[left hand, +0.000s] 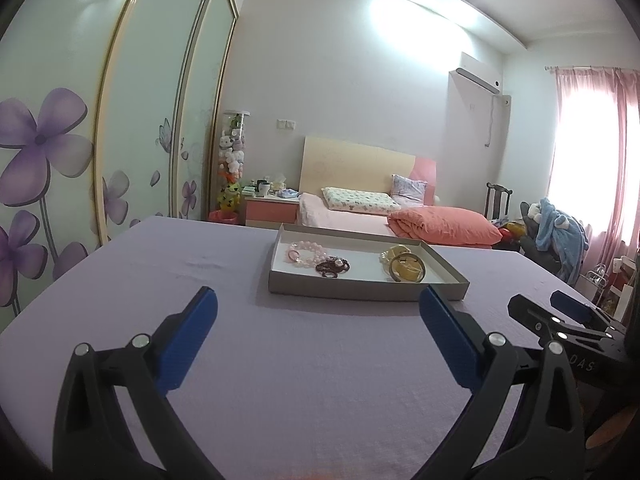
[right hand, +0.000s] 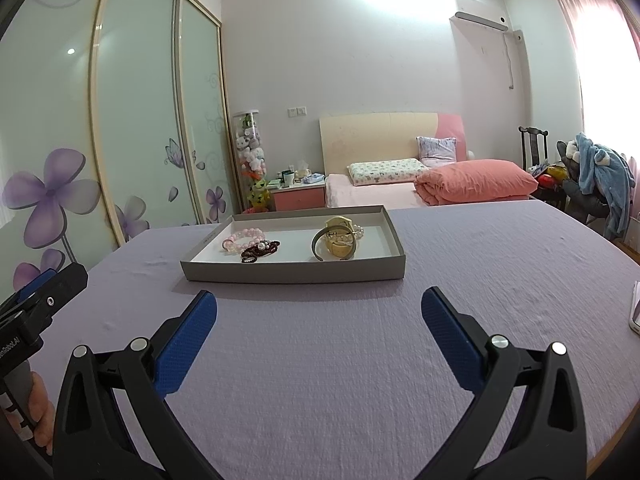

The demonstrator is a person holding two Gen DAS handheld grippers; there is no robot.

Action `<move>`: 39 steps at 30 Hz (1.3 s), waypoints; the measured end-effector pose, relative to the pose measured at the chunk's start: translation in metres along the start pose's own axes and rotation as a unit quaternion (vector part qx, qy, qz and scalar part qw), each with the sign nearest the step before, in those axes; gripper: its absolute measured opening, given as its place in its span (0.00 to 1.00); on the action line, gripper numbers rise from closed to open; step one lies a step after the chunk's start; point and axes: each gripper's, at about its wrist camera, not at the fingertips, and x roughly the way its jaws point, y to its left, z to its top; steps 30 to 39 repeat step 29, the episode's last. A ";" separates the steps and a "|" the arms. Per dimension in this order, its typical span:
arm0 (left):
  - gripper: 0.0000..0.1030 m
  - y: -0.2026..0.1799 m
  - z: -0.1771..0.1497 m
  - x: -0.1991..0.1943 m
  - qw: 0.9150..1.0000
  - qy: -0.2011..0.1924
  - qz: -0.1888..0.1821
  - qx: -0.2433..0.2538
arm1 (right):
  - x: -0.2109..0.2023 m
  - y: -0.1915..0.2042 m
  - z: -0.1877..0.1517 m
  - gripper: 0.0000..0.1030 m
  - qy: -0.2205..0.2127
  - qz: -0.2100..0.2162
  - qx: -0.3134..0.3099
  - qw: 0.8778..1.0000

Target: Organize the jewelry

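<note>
- Left hand-held gripper (left hand: 318,308): blue pads spread wide, nothing between them, hovering over lavender-covered surface (left hand: 280,380), short of tray.
- Right hand-held gripper (right hand: 319,308): also spread wide, empty, above same surface, tray ahead and slightly left.
- Grey shallow tray (right hand: 294,270) on surface, white inside, open top, well apart from both grippers.
- In tray, left part: pink bead bracelet (right hand: 243,237), touching dark red bead bracelet (right hand: 260,250) just in front of it.
- In tray, right part: yellow bangle pile (right hand: 339,240) with dark open cuff (right hand: 318,245) curved around its left side; small pale beads behind, too small to tell.
- Left wrist view: right gripper's black frame at right edge, beside tray corner.
- Right wrist view: left gripper's body at left edge, hand (right hand: 40,412) wrapped on its handle.
- White object (right hand: 635,312) at surface's right edge, cut off, cannot tell what.
- Background: bed (right hand: 376,194) with orange pillow, wardrobe (right hand: 132,120) with purple flower doors.
</note>
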 end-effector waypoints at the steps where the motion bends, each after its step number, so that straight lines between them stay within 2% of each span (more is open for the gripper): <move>1: 0.96 -0.001 0.000 0.000 1.000 0.001 0.000 0.000 | 0.000 0.000 0.000 0.98 0.000 0.000 0.000 1.000; 39: 0.96 -0.007 0.000 0.000 1.000 0.004 -0.006 0.004 | 0.000 -0.001 -0.003 0.98 0.007 0.001 0.002 1.000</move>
